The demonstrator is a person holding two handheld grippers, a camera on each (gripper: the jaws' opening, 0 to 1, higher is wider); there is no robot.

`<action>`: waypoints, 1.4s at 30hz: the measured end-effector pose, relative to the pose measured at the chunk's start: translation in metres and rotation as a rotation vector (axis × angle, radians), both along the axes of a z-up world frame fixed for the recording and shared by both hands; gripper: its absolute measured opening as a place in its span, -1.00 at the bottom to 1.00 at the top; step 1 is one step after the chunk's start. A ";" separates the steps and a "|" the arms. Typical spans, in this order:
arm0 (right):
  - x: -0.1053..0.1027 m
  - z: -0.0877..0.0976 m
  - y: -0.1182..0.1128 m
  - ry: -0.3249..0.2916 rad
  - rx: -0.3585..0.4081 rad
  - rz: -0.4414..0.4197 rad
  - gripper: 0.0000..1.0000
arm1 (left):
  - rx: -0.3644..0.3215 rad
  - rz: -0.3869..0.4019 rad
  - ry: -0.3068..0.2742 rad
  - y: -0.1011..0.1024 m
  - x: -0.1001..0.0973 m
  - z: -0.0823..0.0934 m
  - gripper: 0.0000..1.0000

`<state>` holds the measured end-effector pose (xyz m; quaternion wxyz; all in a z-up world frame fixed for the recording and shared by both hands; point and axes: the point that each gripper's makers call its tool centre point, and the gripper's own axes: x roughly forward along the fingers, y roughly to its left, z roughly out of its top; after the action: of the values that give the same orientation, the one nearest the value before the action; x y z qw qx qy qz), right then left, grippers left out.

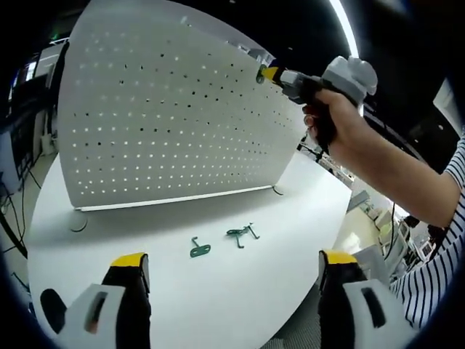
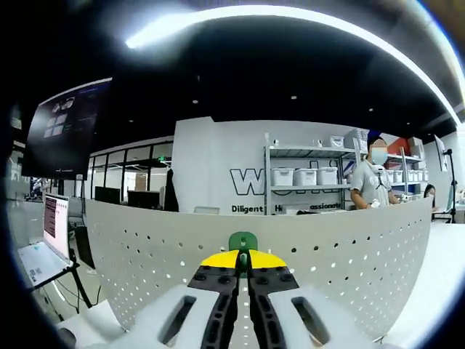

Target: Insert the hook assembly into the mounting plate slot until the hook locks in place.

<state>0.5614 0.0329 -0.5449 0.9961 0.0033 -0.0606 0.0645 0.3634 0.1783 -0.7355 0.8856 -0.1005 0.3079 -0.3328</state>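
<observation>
- My left gripper (image 1: pixel 234 280) sits low in the left gripper view, its two yellow-tipped jaws spread wide with nothing between them, hanging over the near edge of the white table (image 1: pixel 305 211).
- Just beyond those jaws, two green hooks lie flat on the table: one hook (image 1: pixel 200 248) to the left, and a second hook (image 1: pixel 242 233) just beside it to the right (the second looks like it has a pale metal end, though it is small in the picture).
- Behind the hooks the white pegboard (image 1: pixel 167 109) stands upright on the table, its face covered in rows of small holes, resting on a pale base strip.
- In the left gripper view my right hand (image 1: pixel 336 120) holds my right gripper (image 1: pixel 263 73) up at the pegboard's upper right corner, its yellow tip against the board's edge.
- In the right gripper view that gripper (image 2: pixel 243 265) has its jaws pinched close on a green hook piece (image 2: pixel 243 241), which sticks up just above the yellow tips and sits at the top edge of the pegboard (image 2: pixel 349 254).
- To the left, beyond the board, an open laptop (image 2: pixel 45 243) stands on a stand.
- Far back, a person (image 2: pixel 372 182) stands by metal shelving (image 2: pixel 305 178) loaded with white bins, against a wall with lettering.
</observation>
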 end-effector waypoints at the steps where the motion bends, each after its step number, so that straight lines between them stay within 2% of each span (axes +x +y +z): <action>1: 0.001 0.000 0.000 -0.004 0.001 -0.001 -1.00 | -0.002 0.000 0.001 0.000 0.001 0.001 1.00; 8: 0.007 0.000 0.004 -0.038 -0.009 0.021 -1.00 | 0.005 0.006 -0.001 0.004 0.006 0.001 0.98; 14: 0.013 -0.006 0.001 -0.038 0.006 0.009 -1.00 | 0.015 0.013 0.010 0.008 0.007 -0.004 0.96; 18: 0.012 0.000 0.001 -0.079 0.028 0.014 -1.00 | 0.019 0.011 0.018 0.009 0.008 -0.005 0.95; 20: 0.012 0.001 0.003 -0.102 -0.030 0.016 -1.00 | 0.024 0.011 0.018 0.010 0.009 -0.004 0.94; 25: 0.018 -0.014 0.000 -0.073 -0.009 0.004 -1.00 | 0.033 0.017 0.020 0.013 0.013 -0.005 0.92; 35: 0.023 -0.014 0.001 -0.094 -0.009 0.012 -1.00 | 0.028 0.017 0.029 0.011 0.018 -0.007 0.87; 42: 0.026 -0.020 0.003 -0.086 -0.002 0.011 -1.00 | 0.031 0.022 0.032 0.012 0.021 -0.008 0.85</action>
<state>0.5876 0.0360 -0.5650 0.9922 -0.0001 -0.1035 0.0700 0.3846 0.1908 -0.7438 0.8856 -0.0953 0.3261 -0.3166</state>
